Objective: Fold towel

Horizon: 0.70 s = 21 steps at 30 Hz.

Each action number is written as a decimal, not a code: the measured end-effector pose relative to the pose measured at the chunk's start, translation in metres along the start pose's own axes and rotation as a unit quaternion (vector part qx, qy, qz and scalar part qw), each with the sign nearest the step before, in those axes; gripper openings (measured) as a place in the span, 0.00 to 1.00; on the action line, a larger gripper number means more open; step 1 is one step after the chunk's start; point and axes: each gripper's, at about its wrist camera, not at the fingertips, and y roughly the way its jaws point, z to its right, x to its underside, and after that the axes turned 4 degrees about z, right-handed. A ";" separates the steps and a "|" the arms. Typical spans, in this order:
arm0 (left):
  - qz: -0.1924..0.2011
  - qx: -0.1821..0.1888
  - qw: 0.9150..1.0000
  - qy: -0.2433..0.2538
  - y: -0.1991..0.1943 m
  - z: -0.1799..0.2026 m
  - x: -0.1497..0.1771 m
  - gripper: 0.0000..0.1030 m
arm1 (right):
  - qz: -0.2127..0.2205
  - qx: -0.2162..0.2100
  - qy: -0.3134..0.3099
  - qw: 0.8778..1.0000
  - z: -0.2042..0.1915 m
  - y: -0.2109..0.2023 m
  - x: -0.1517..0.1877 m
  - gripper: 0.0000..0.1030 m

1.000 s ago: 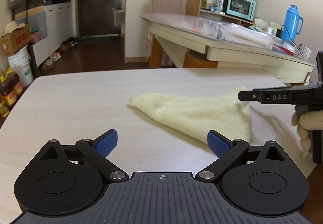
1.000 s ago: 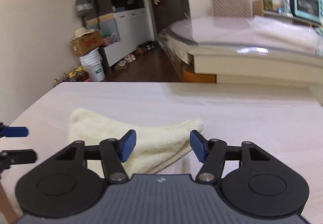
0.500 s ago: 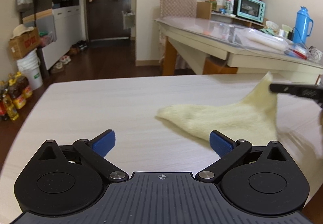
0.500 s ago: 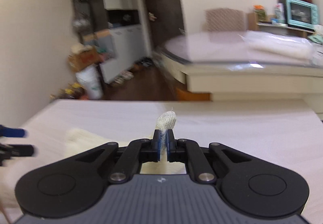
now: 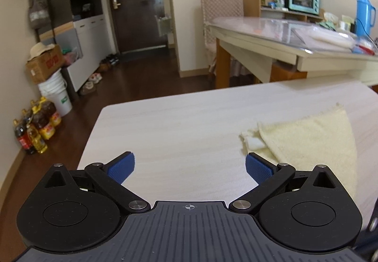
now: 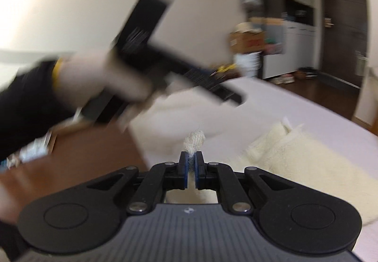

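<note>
Landmark: the towel, pale yellow and partly doubled over, lies on the white tabletop; every place below is given from it.
Right gripper: its fingers are nearly closed on a corner of the towel, whose tuft sticks up past the tips; the jaws are starting to open, with cloth between the pads.
Left gripper: fingers spread wide and empty, above bare tabletop just left of the towel's bunched end; in the right wrist view it shows as a blur beyond the towel.
Risk, early release: if the corner slips out while it is being carried, it would likely drop short and leave a skewed fold.
Risk, drag: with only one corner pinched, the rest of the towel may slide or bunch across the smooth tabletop.
Risk, collision: the two grippers look close over the towel, so a fast sweep could knock them together.
Risk, misalignment: the layered end near the left gripper looks uneven; folding over it would probably lock in a crooked edge.
</note>
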 end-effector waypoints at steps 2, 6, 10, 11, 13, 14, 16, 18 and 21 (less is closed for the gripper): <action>-0.004 0.015 1.000 0.005 0.007 0.001 -0.002 0.99 | -0.020 -0.013 -0.016 1.000 -0.005 0.006 0.004 0.41; -0.010 0.045 0.999 0.020 0.023 0.007 -0.009 0.99 | 0.009 0.030 -0.027 0.999 0.007 -0.020 0.001 0.40; -0.020 0.083 0.995 0.054 0.052 0.021 -0.014 0.99 | 0.016 0.113 -0.040 0.993 0.040 -0.035 -0.003 0.42; -0.024 0.089 0.994 0.064 0.058 0.025 -0.015 0.99 | 0.010 0.133 -0.050 0.990 0.050 -0.036 -0.003 0.42; -0.032 0.095 0.991 0.085 0.066 0.031 -0.014 0.99 | -0.002 0.159 -0.068 0.985 0.070 -0.033 -0.005 0.42; -0.036 0.098 0.990 0.095 0.070 0.034 -0.013 0.99 | -0.009 0.165 -0.075 0.983 0.081 -0.030 -0.007 0.42; -0.041 0.099 0.988 0.112 0.074 0.038 -0.011 0.99 | -0.022 0.169 -0.086 0.982 0.099 -0.024 -0.012 0.42; -0.044 0.100 0.987 0.115 0.076 0.038 -0.008 0.99 | -0.033 0.159 -0.094 0.982 0.111 -0.016 -0.018 0.42; -0.049 0.100 0.988 0.111 0.079 0.036 -0.003 0.99 | -0.053 0.129 -0.112 0.984 0.129 0.004 -0.027 0.42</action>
